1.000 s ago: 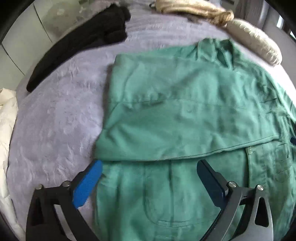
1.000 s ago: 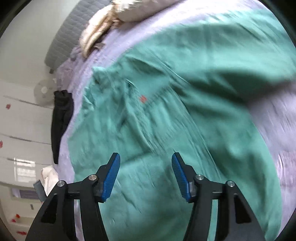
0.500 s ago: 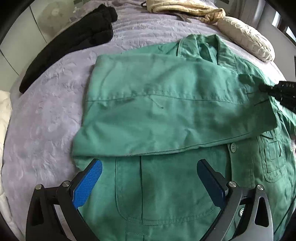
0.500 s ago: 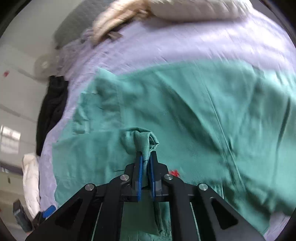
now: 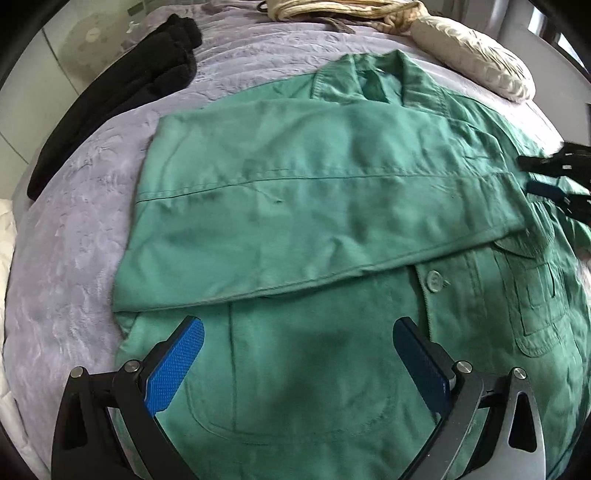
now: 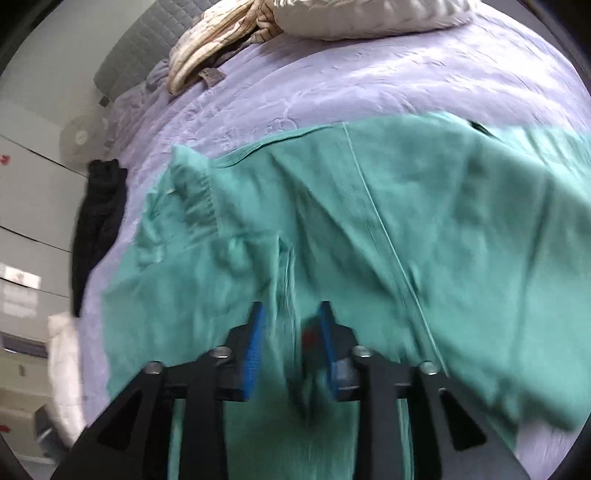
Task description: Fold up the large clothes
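Observation:
A green jacket [image 5: 295, 206] lies on the lilac bedspread [image 5: 74, 229], one sleeve folded flat across its chest, collar at the far end. My left gripper [image 5: 295, 354] is open and empty, hovering over the lower front near a pocket. My right gripper [image 6: 291, 343] has its jaws partly apart with a ridge of the green jacket [image 6: 369, 221] between them, at the sleeve cuff; the view is blurred. The right gripper also shows at the right edge of the left wrist view [image 5: 554, 184].
A black garment [image 5: 122, 88] lies at the far left of the bed. A cream pillow [image 5: 476, 51] and a beige bundle [image 5: 332, 7] lie at the head. White bedding [image 5: 5, 236] sits at the left edge. White cabinets [image 6: 26, 206] stand beside the bed.
My right gripper was shut on the sleeve cuff half a second ago; its jaws are now parted over the laid-down sleeve. The left gripper drifted slightly over the jacket.

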Demonstrator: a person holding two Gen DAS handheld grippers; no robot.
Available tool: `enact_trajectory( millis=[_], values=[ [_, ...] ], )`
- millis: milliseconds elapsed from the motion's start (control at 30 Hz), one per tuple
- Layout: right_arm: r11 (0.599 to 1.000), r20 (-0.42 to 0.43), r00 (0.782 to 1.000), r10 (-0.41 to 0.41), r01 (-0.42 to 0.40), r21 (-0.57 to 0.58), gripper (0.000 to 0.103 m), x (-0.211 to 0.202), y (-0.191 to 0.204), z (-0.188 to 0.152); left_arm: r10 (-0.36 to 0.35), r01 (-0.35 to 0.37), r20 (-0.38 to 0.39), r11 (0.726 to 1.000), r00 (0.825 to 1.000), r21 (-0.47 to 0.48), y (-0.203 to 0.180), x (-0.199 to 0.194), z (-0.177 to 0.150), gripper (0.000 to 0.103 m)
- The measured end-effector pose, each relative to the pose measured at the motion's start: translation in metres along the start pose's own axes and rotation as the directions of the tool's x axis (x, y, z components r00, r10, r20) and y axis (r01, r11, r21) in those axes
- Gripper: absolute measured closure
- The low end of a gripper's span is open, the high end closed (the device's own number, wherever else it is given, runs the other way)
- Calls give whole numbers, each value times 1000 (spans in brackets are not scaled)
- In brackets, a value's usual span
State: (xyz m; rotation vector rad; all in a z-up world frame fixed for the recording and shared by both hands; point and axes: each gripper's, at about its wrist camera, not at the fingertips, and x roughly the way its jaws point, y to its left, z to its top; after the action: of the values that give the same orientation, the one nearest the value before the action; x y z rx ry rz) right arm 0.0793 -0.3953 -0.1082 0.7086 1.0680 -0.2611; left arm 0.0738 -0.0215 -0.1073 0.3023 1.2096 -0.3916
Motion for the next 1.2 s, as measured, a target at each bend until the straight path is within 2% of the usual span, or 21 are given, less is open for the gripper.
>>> enact_trajectory(
  millis=[33,67,167,333,500,567,1100,1133,1167,1200],
  values=[
    [1000,3,1000,24,-24,5,36,-10,-2,-8,-4,4,-4,1000,1000,8,-4,-1,0,0],
    [999,10,999,39,-39,7,31,-20,-5,-16,-12,12,-6,1000,1000,20,-10,-2,1,0],
    [998,8,998,64,-65,26,31,-46,-16,-41,-30,31,-6,998,1000,58,-27,-7,3,0],
    [985,2,996,89,-88,148,31,-75,-52,-77,-64,65,-9,991,998,121,-60,-11,7,0],
    [963,31,996,83,-88,256,29,-98,-89,-100,-95,98,-23,980,995,176,-95,-14,5,0],
    [956,40,996,74,-82,281,24,-105,-101,-105,-106,109,-26,974,994,198,-109,-16,5,0],
    [890,151,988,28,-94,447,22,-157,-196,-109,-139,152,-65,947,988,282,-185,-18,14,0],
    [883,163,986,24,-97,458,21,-160,-202,-108,-141,154,-67,946,988,286,-191,-18,14,0],
    [877,176,984,21,-102,469,12,-163,-208,-108,-142,156,-69,945,988,289,-195,-18,15,0],
    [870,193,981,17,-110,481,8,-167,-215,-107,-142,157,-70,943,987,292,-199,-18,15,0]
  ],
)
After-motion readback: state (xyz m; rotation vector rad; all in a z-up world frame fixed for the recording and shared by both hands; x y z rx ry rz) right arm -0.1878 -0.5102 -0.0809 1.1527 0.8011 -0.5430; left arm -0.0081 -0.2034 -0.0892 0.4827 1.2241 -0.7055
